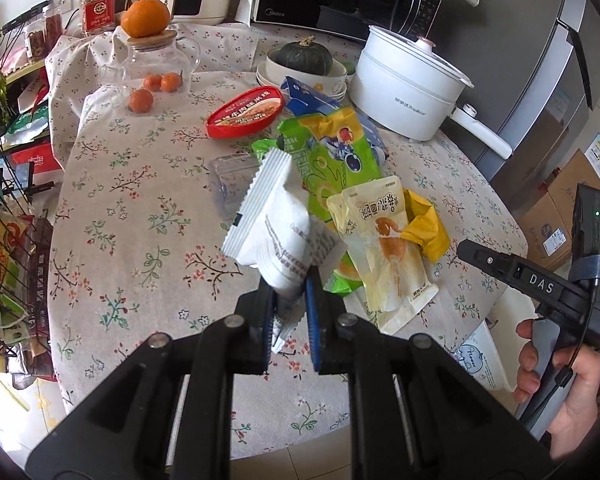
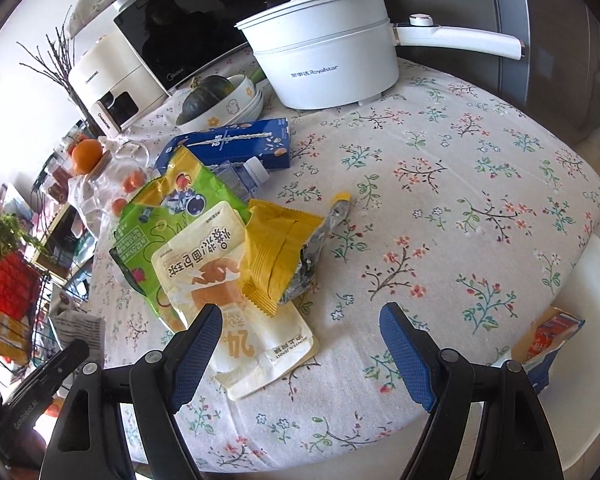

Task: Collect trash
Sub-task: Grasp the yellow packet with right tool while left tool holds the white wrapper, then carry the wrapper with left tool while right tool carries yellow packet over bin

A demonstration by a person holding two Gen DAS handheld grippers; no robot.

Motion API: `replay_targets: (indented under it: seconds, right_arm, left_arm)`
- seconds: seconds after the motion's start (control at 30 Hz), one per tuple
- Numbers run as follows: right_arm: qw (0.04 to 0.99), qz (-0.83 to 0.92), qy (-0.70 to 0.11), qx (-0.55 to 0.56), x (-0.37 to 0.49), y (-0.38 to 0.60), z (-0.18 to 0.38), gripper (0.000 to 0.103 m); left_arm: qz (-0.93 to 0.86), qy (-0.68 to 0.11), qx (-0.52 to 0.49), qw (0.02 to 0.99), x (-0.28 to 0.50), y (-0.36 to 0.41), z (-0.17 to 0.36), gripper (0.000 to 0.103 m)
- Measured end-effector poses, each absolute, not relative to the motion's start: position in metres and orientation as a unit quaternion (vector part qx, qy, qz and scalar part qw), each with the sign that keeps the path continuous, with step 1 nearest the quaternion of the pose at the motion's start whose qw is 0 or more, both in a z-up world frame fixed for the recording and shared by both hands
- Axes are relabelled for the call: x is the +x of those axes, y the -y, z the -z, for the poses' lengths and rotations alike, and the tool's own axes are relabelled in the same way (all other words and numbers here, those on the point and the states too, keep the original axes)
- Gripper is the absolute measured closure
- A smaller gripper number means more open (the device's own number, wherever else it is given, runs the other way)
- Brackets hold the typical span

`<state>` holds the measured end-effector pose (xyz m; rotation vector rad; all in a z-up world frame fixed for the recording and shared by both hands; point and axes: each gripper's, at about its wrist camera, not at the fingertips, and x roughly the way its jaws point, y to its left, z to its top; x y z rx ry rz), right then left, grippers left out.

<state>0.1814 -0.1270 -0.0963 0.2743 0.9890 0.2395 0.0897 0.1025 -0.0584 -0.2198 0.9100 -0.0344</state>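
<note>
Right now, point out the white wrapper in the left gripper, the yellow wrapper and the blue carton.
white wrapper (image 1: 274,216), left wrist view, its printed middle.
yellow wrapper (image 2: 278,252), right wrist view, its creased face.
blue carton (image 2: 236,142), right wrist view, its top face.

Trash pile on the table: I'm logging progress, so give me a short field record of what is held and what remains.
left gripper: shut on white wrapper, lifted off the cloth
right gripper: open, empty, above cream pouch
still on table: green bag, yellow wrapper, blue carton, red lid
not trash: white pot, squash in bowl
</note>
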Motion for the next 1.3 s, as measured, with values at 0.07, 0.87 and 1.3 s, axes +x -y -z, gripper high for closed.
replay_targets:
  seconds: [0.07,0.87,1.3]
  right_arm:
    - [0.866,-0.121,-0.467,0.132,0.187,0.118,0.098,0.020]
    - [0.873,-0.138,-0.449,0.127,0.211,0.089,0.117,0.076]
    - [0.886,-0.132,-0.428,0.118,0.199,0.100,0.095,0.079]
  left_arm:
    - [0.013,-0.436,-0.104,0.894,0.091,-0.104,0.059,0.087]
    - [-0.010,-0.429,-0.099,0.898,0.107,-0.115,0.063,0.087]
    - [-0.012,-0.412,-0.106,0.905,0.107,-0.108,0.054,0.087]
